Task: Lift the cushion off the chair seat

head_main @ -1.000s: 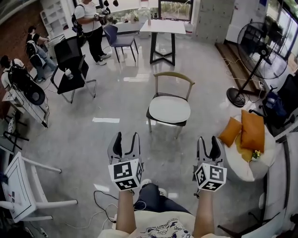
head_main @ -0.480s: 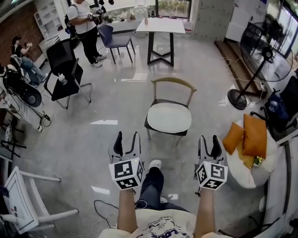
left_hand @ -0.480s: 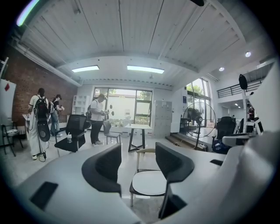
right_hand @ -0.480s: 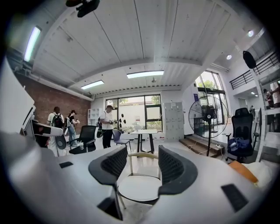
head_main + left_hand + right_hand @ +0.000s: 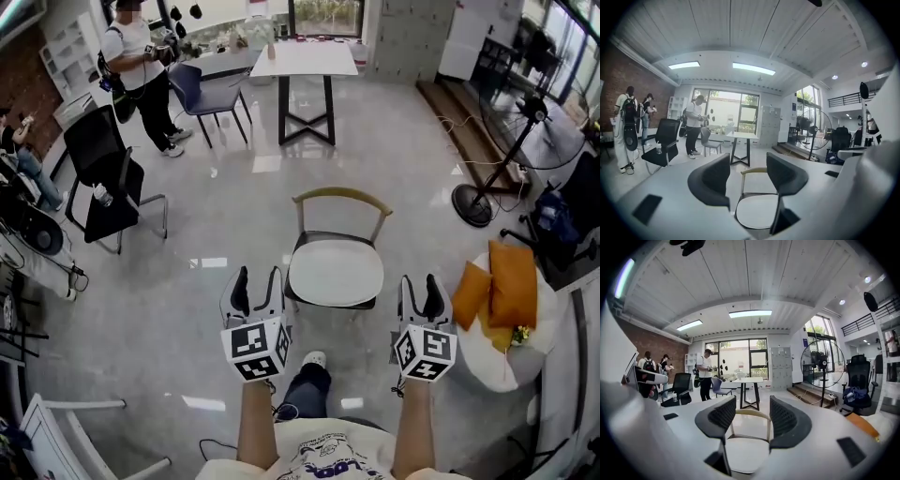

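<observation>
A round white cushion (image 5: 336, 274) lies on the seat of a dark-framed chair with a curved wooden backrest (image 5: 341, 197). The chair stands just ahead of both grippers. My left gripper (image 5: 255, 281) is at the seat's front left corner, open and empty. My right gripper (image 5: 421, 286) is level with it, off the seat's right side, also open and empty. Neither touches the chair. In the left gripper view the cushion (image 5: 757, 211) shows low between the open fingers (image 5: 715, 180). In the right gripper view the cushion (image 5: 745, 453) lies below and beyond the gripper (image 5: 747, 420).
Orange cushions (image 5: 497, 281) sit on a round white seat at the right. A standing fan (image 5: 525, 117) is behind it. A white table (image 5: 305, 61) stands beyond the chair. At the left are a black office chair (image 5: 103, 178) and a standing person (image 5: 136, 75).
The whole view has advanced toward the chair: it now sits close in front of the grippers instead of well ahead. Both grippers kept their open jaws and their spacing.
</observation>
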A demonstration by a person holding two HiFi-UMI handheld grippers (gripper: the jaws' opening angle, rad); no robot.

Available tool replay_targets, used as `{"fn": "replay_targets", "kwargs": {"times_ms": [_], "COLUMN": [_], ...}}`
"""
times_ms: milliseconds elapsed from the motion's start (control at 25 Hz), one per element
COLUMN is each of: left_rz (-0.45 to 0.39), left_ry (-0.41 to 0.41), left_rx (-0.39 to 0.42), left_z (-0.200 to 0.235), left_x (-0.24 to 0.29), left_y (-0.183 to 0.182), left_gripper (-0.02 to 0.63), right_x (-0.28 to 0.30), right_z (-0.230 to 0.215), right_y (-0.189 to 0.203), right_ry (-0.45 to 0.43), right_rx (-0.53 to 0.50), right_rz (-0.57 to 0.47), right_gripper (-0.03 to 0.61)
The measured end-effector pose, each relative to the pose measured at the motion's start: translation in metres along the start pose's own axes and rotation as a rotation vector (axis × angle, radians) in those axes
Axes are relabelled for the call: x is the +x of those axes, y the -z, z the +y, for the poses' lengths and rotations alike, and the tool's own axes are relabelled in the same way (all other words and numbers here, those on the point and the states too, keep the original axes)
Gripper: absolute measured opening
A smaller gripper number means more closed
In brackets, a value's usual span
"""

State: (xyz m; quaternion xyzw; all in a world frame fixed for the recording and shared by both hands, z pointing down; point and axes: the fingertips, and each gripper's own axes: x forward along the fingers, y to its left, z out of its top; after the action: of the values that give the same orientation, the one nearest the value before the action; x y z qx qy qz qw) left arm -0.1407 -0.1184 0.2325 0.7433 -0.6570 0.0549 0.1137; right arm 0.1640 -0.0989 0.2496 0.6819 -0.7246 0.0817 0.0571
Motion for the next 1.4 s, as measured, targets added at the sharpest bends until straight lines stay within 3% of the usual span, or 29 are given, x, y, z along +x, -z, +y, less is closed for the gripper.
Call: {"fn": "replay_targets", "kwargs": {"times_ms": [320, 640, 1040, 1400], "left_rz": [0.057, 0.135, 0.291, 0.456], "left_ry": [0.057, 0.069, 0.057, 0.01], "left_rx": [0.009, -0.008, -0.025, -0.037], "left_z": [0.012, 0.036, 0.036, 0.039], "left_x": [0.14, 0.229, 0.315, 0.372], "left_y": [-0.006, 0.02, 0.091, 0.201], "left_gripper": [0.239, 0.239, 0.239, 0.239], "right_x": [0.127, 0.205, 0.291, 0.363], "right_z": [-0.014, -0.014, -0.037, -0.062], "right_y": [-0.001, 0.027, 0.088, 0.193], "right_ry": [0.055, 0.092, 0.078, 0.028], "right_rx": [0.008, -0.004, 0.022, 0.034], "right_rz": [0.042, 0.115, 0.254, 0.391], "right_gripper": [0.225, 0.225, 0.236, 0.246]}}
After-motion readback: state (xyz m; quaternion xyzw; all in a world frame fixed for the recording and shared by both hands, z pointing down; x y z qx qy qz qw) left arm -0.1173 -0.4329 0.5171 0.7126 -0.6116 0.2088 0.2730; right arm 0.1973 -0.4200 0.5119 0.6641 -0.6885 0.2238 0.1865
